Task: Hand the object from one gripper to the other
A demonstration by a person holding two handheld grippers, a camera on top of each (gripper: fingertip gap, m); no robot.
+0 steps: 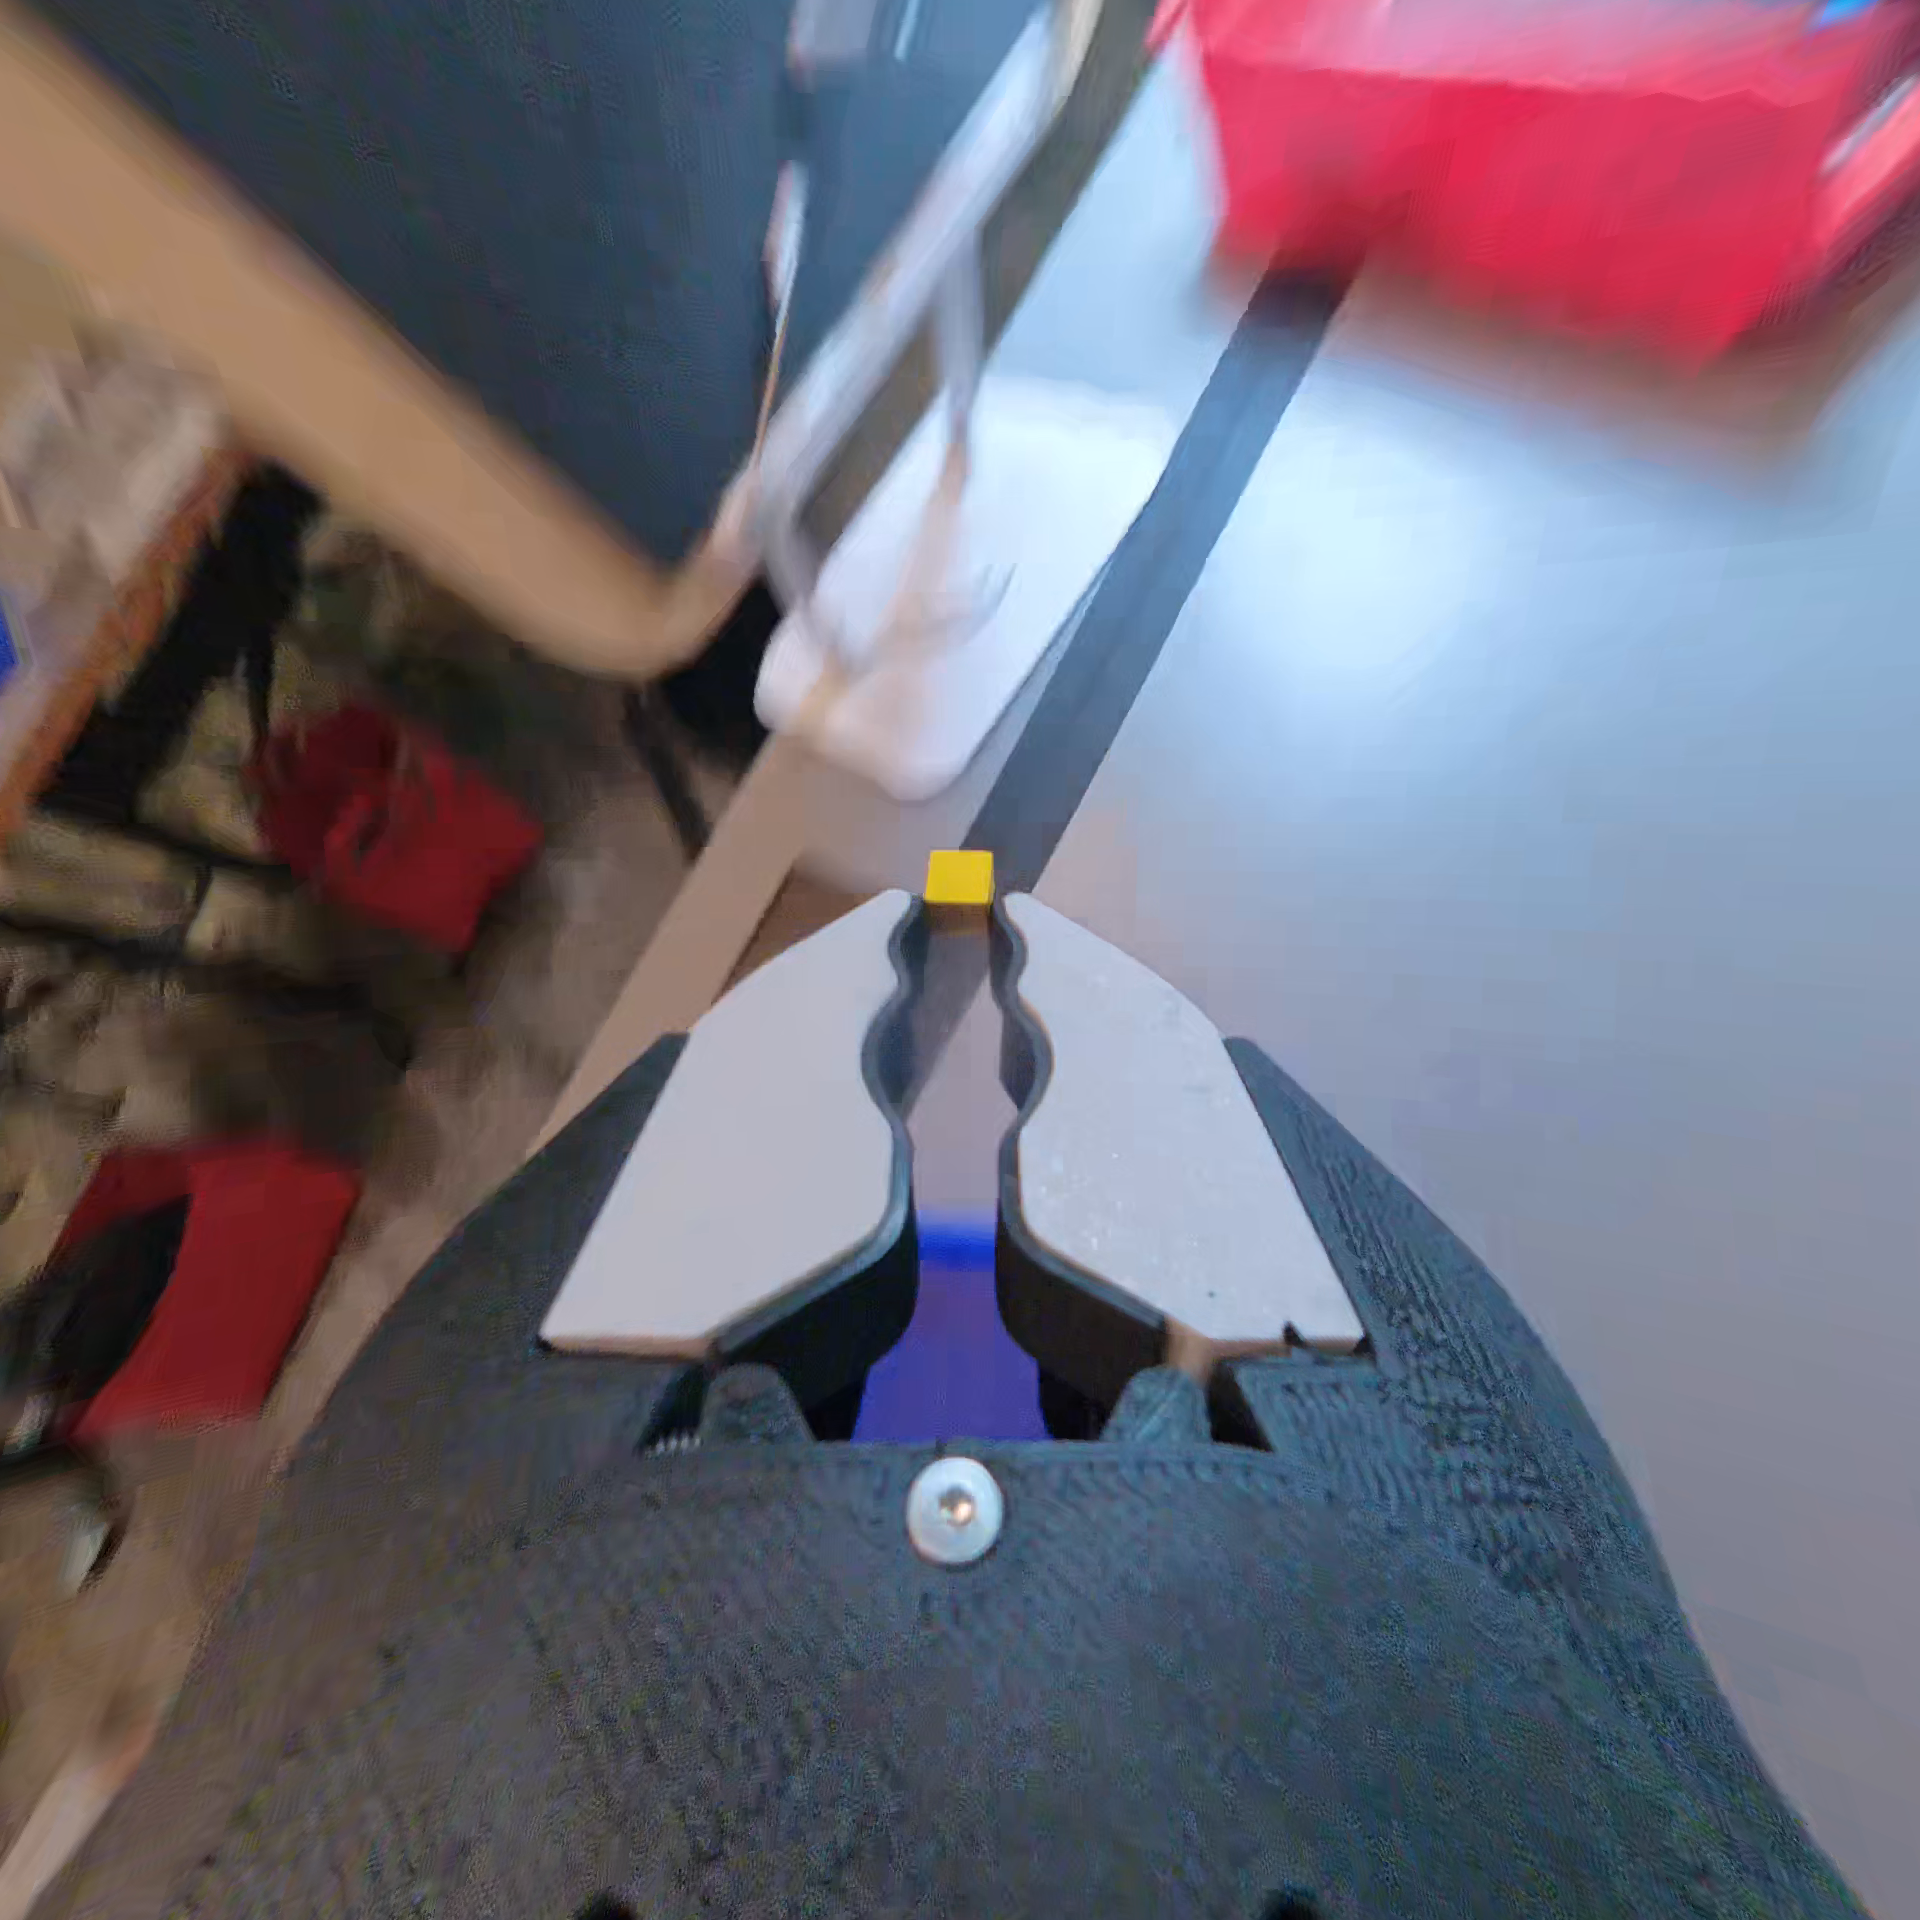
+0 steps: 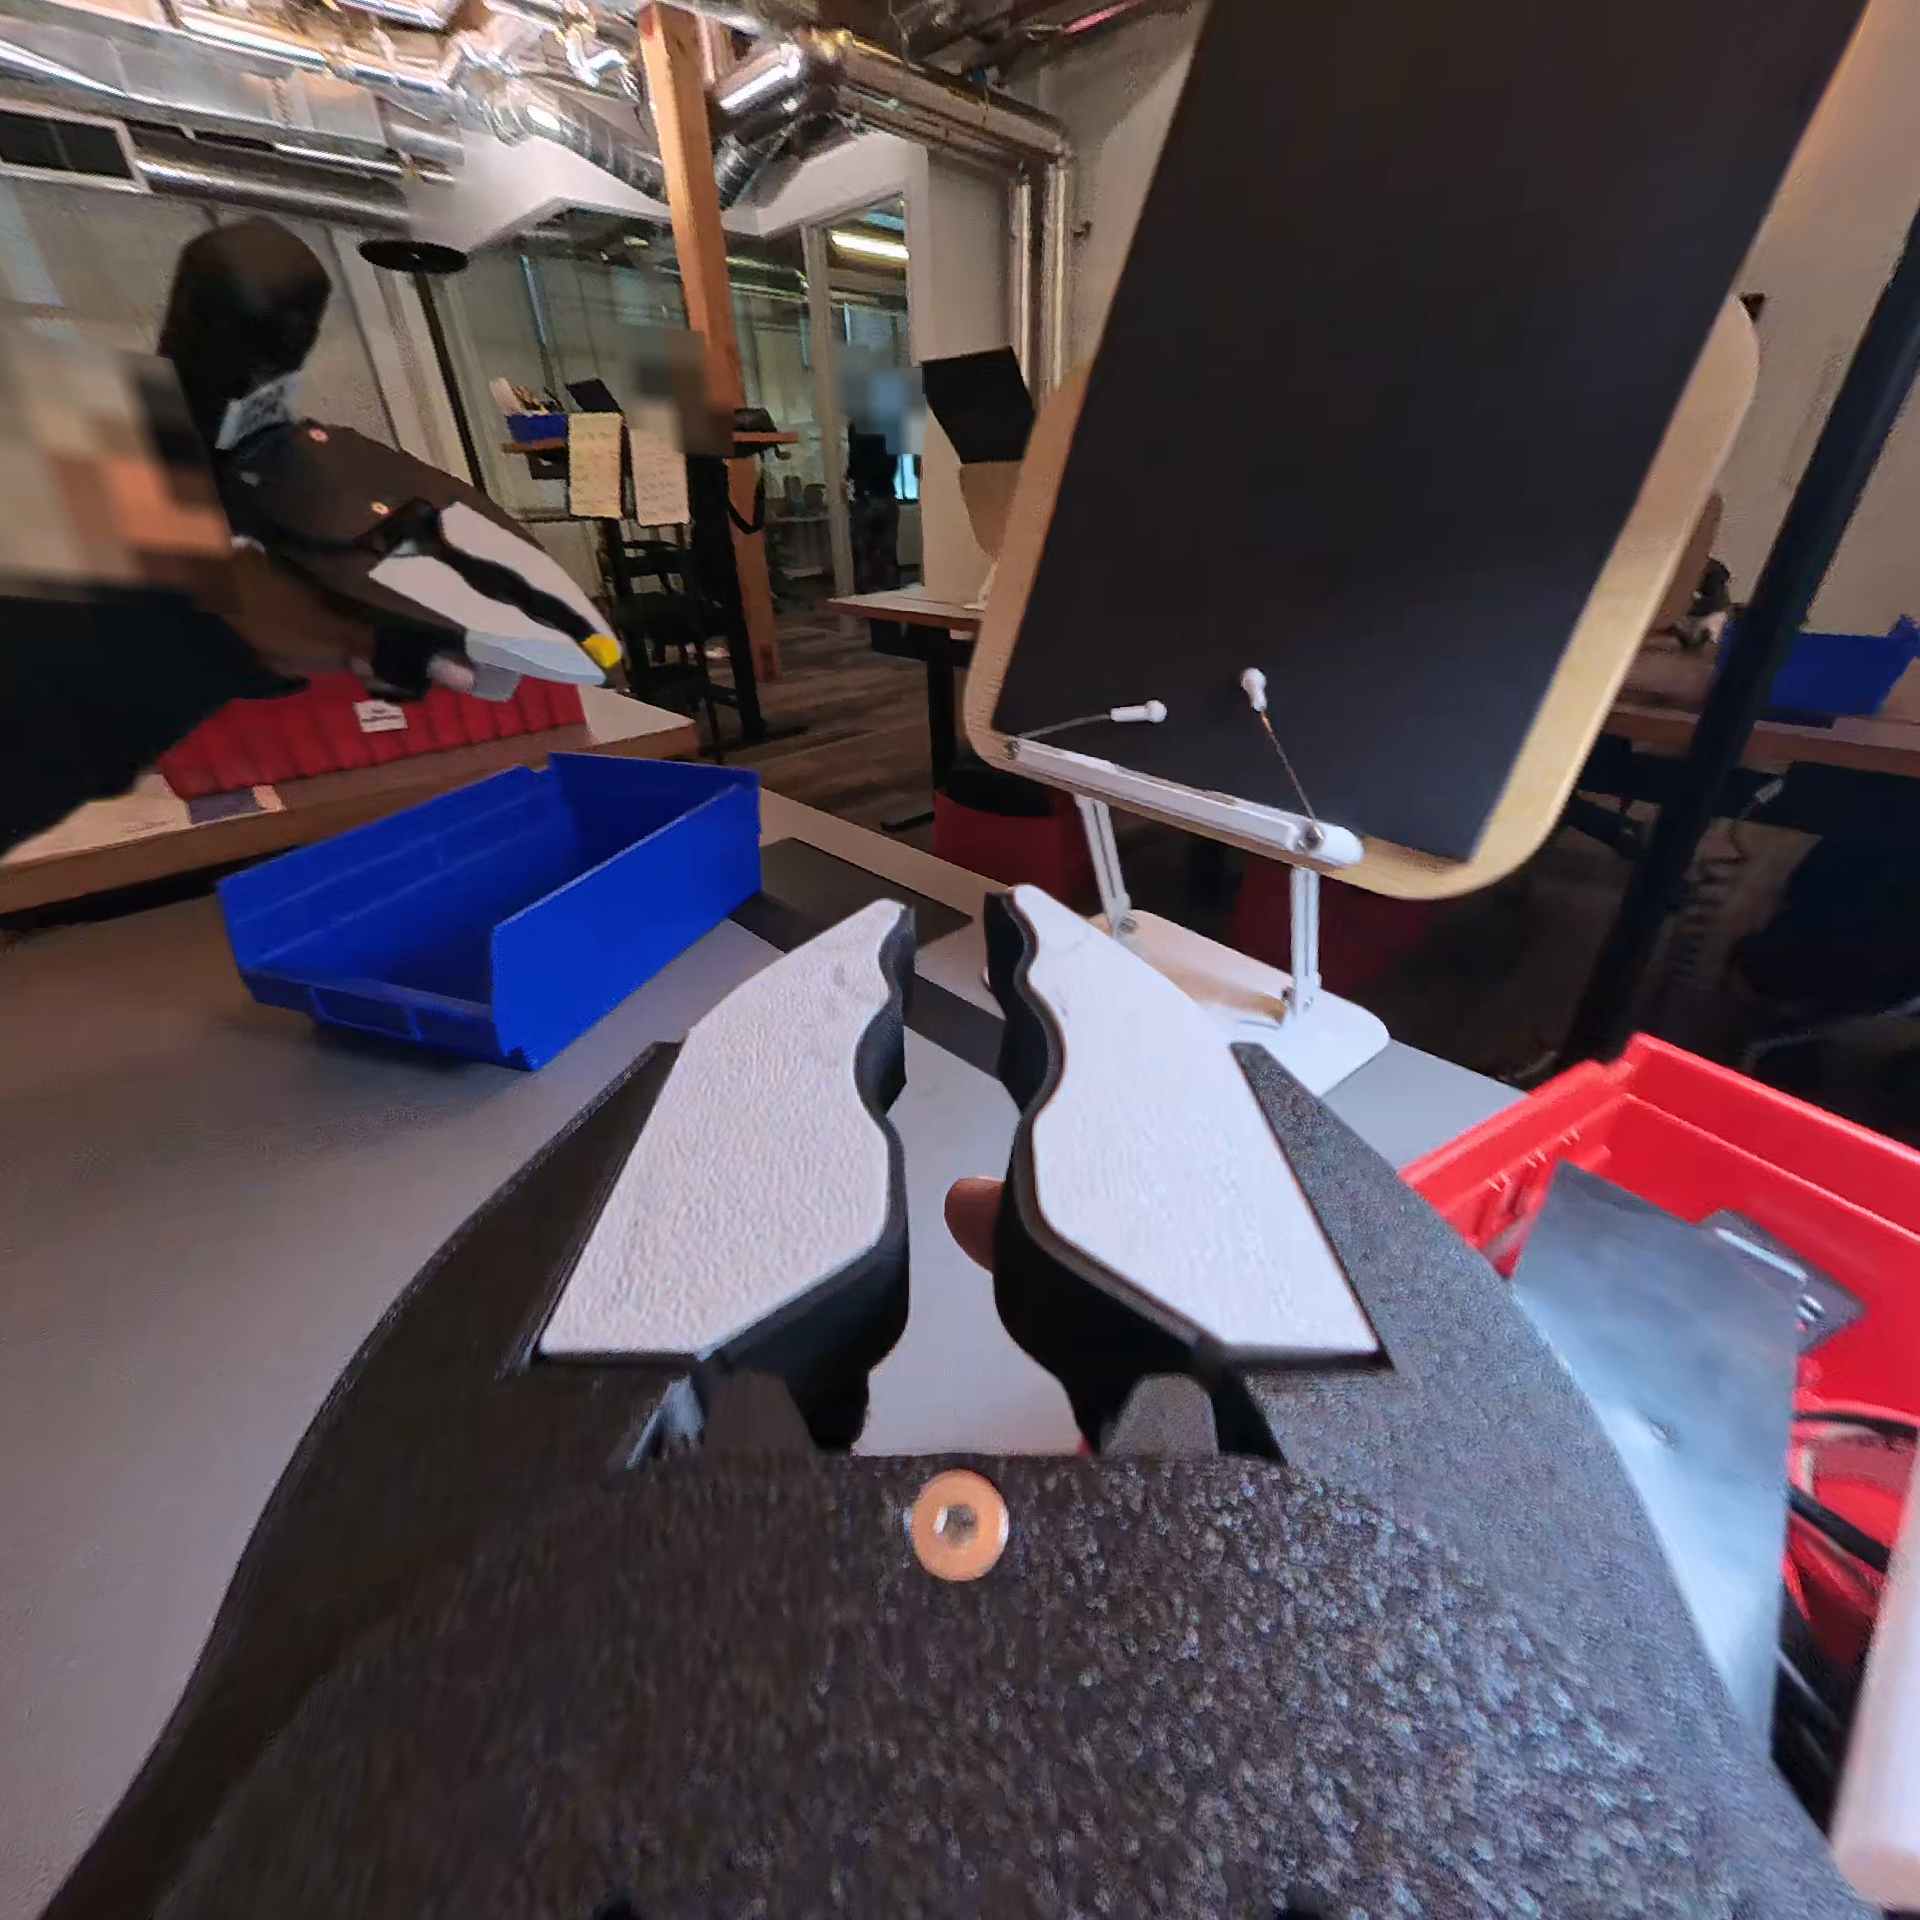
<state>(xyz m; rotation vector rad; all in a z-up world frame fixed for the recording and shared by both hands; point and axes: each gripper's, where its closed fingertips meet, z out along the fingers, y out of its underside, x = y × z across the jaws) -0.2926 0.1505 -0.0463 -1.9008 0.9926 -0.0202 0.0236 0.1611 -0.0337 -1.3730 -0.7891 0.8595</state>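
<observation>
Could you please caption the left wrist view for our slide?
Left gripper pinching a small yellow cube above the grey table.

Open workshop: wooden post (image 2: 698, 260), exposed ceiling ducts (image 2: 831, 73), glass partitions (image 2: 582, 343), grey bench (image 2: 156, 1143), wood-plank floor (image 2: 831, 717).

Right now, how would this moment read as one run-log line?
left gripper: shut on yellow block | right gripper: open, empty | handover: not yet done | nearby: blue bin, red bin

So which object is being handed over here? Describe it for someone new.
Start at the grey tabletop, then find the left gripper above it. Pinched between its white fingers is a small yellow cube, the only yellow thing there.
</observation>
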